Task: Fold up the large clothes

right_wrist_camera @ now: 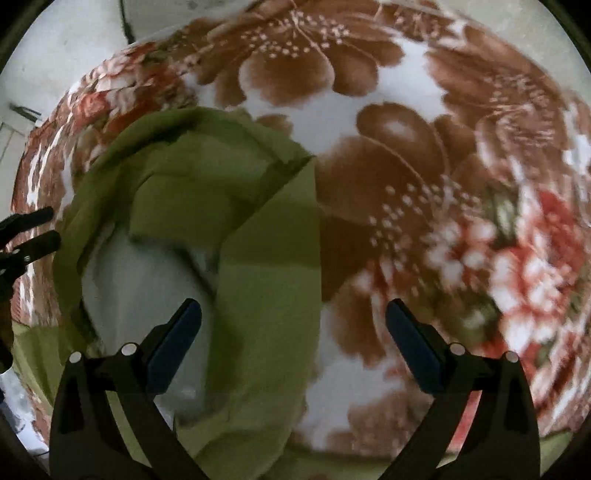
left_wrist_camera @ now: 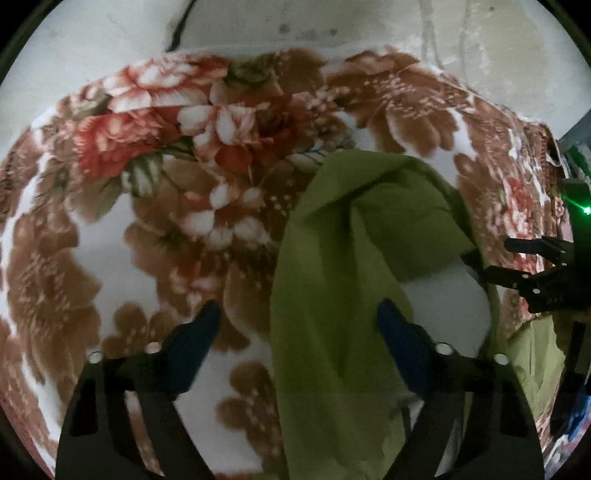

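An olive-green garment point(left_wrist_camera: 332, 258) lies crumpled on a floral blanket point(left_wrist_camera: 147, 184), with a pale lining or white part point(left_wrist_camera: 443, 306) showing inside it. My left gripper point(left_wrist_camera: 299, 325) is open above the garment's left edge, holding nothing. In the right wrist view the same green garment point(right_wrist_camera: 229, 240) lies at lower left, its white part point(right_wrist_camera: 140, 280) exposed. My right gripper point(right_wrist_camera: 293, 325) is open over the garment's right edge, empty. The right gripper also shows at the right edge of the left wrist view point(left_wrist_camera: 517, 262), and the left gripper at the left edge of the right wrist view point(right_wrist_camera: 37, 229).
The brown, red and white floral blanket point(right_wrist_camera: 424, 166) covers the whole bed-like surface. A pale wall point(left_wrist_camera: 332, 22) and a dark cable point(left_wrist_camera: 181, 26) lie behind it. A green light point(left_wrist_camera: 586, 211) glows at the far right.
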The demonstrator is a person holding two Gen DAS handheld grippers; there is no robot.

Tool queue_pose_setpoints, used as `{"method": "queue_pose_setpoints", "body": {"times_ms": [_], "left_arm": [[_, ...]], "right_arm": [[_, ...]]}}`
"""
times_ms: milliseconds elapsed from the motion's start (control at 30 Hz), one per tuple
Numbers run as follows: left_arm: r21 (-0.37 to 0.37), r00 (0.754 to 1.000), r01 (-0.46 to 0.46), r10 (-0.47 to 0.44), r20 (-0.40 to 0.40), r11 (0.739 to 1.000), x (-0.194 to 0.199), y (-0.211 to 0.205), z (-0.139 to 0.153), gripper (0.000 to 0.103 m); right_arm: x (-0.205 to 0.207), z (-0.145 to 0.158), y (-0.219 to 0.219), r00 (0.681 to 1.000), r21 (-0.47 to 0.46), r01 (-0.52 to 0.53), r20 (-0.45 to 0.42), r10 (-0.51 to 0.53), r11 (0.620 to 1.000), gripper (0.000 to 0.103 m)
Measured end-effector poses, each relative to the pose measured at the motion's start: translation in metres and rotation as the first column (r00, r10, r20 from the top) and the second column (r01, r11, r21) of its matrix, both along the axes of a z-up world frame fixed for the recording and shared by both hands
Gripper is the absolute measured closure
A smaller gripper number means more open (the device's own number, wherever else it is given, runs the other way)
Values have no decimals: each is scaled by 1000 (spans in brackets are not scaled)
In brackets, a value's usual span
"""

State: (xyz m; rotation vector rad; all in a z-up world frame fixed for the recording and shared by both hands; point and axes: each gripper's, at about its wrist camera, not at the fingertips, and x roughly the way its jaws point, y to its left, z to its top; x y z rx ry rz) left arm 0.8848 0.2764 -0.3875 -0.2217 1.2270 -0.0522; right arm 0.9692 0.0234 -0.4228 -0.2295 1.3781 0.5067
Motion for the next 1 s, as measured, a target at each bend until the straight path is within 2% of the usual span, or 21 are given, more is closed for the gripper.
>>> {"method": "queue_pose_setpoints", "body": {"times_ms": [33,67,133,200,233,267,300,333,367,433,600,700,800,867,933,1000], "left_arm": [[-26,1000,10,-10,-11,1000,7,1,-4,24],[-46,999,28,-29,-30,999,15,2,-10,24],[-79,997,49,-54,-61,996,27,0,-21,25],[-113,993,55,-66,-97,992,36,-2,-34,37],[-130,990,65,-81,-117,989,39,-6,-41,56],[-126,987,77,-93,-128,989,40,-10,-45,78],[-115,983,101,-117,-140,988,41,-16,-48,91],[-105,980,127,-141,-140,986,40,-23,-47,94],[-82,980,144,-154,-127,986,39,-27,-43,96],[-46,980,182,-185,-66,982,30,-35,-23,97],[-23,980,185,-183,74,982,-8,-41,39,98],[34,965,204,-207,160,978,-39,-50,76,98],[84,943,210,-225,244,974,-81,-64,109,98],[112,925,211,-235,297,971,-113,-77,124,98],[103,920,201,-224,323,974,-140,-81,130,98],[91,917,192,-212,339,977,-170,-89,130,98]], "right_arm": [[7,-8,3,1000,0,-11,-19,11,1000,6],[12,-12,5,999,1,-16,-29,16,1000,12],[21,-23,8,997,40,-15,-75,18,999,17],[24,-36,12,993,44,-35,-114,40,998,30],[24,-41,15,992,21,-49,-116,51,999,38],[22,-42,18,993,-5,-70,-93,69,998,53],[21,-41,20,993,-4,-86,-81,86,996,68],[20,-38,21,993,-8,-103,-66,102,995,85],[19,-35,22,991,-12,-117,-58,117,993,92],[14,-26,22,987,5,-151,-50,151,988,95],[-22,37,9,978,-7,-179,106,179,984,95],[-52,77,3,964,20,-195,185,188,981,95],[-86,103,-5,956,43,-194,231,180,980,95],[-118,120,-23,957,96,-173,253,144,980,94],[-125,125,-10,962,125,-152,245,118,980,94],[-153,130,-19,964,128,-160,234,127,979,93]]}}
